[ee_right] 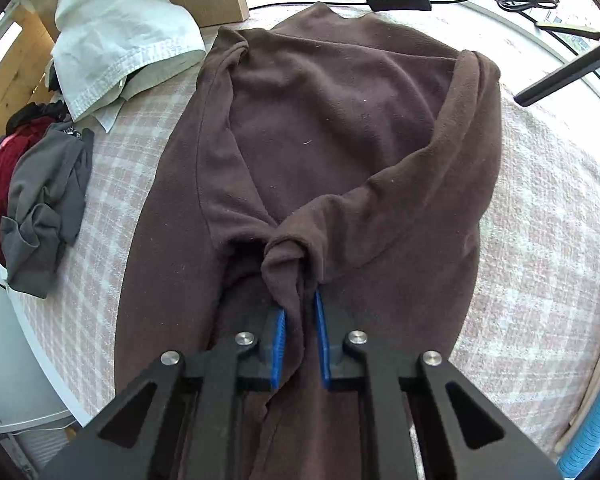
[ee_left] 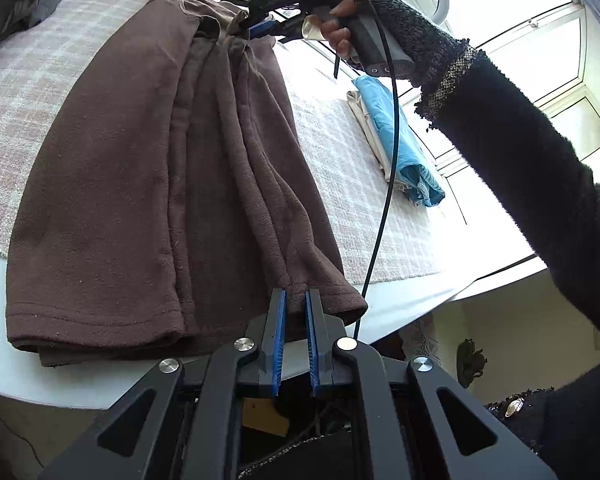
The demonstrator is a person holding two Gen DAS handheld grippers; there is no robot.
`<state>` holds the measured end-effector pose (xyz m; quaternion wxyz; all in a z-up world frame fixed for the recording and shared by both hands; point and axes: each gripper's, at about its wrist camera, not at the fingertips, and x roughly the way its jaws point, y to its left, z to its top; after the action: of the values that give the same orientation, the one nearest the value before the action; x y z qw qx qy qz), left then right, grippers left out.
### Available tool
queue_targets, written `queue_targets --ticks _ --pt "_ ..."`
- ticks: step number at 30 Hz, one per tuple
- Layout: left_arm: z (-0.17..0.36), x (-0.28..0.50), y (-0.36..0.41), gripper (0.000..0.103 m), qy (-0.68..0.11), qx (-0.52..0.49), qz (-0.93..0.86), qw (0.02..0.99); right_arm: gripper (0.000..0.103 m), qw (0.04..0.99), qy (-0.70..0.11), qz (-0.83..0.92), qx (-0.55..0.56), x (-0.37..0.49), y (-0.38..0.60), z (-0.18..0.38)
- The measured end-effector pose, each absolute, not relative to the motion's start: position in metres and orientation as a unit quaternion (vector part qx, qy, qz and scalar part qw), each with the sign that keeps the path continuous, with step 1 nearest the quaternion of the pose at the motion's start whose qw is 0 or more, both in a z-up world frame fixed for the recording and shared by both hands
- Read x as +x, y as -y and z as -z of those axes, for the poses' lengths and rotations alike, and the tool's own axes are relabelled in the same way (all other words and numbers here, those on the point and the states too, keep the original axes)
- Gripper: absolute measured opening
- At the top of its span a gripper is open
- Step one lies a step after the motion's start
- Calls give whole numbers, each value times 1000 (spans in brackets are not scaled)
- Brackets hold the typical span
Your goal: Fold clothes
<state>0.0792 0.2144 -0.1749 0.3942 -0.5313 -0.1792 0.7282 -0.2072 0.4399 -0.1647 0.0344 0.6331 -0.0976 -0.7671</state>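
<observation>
Right wrist view: fuzzy brown fleece top (ee_right: 320, 128) bunched between ribbed blue pads (ee_right: 279, 344).

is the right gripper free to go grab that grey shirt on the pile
Probably not yet: the right gripper is clamped on a bunched fold of the brown garment, so it must let go first. The grey shirt itself lies uncovered.

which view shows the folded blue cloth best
The left wrist view: the folded blue cloth lies in full sight on the checked cover, right of the brown garment, atop a pale folded piece. The right wrist view catches only a blue sliver at its lower right edge, too little to identify.
</observation>
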Motion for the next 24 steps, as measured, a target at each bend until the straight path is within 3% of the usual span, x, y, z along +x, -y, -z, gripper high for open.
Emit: queue_targets --ticks 3,8,13,17,19,24 --pt "166 81 -222 9 186 -522 -719 419 13 20 85 778 622 -192 -461 138" --pt "172 81 -216 9 183 -523 -728 404 13 -13 -15 780 625 -188 -454 109" --pt "192 77 -197 9 161 -547 -746 343 13 -6 -71 755 652 -213 -403 166" --pt "188 78 -191 9 154 -550 -747 339 23 -18 -99 744 660 -218 -386 183" --pt "180 83 -190 9 141 -549 -747 347 31 10 -82 747 660 -212 -393 169" --pt "153 91 -182 17 107 -541 -751 363 34 80 29 792 604 -155 -443 98"
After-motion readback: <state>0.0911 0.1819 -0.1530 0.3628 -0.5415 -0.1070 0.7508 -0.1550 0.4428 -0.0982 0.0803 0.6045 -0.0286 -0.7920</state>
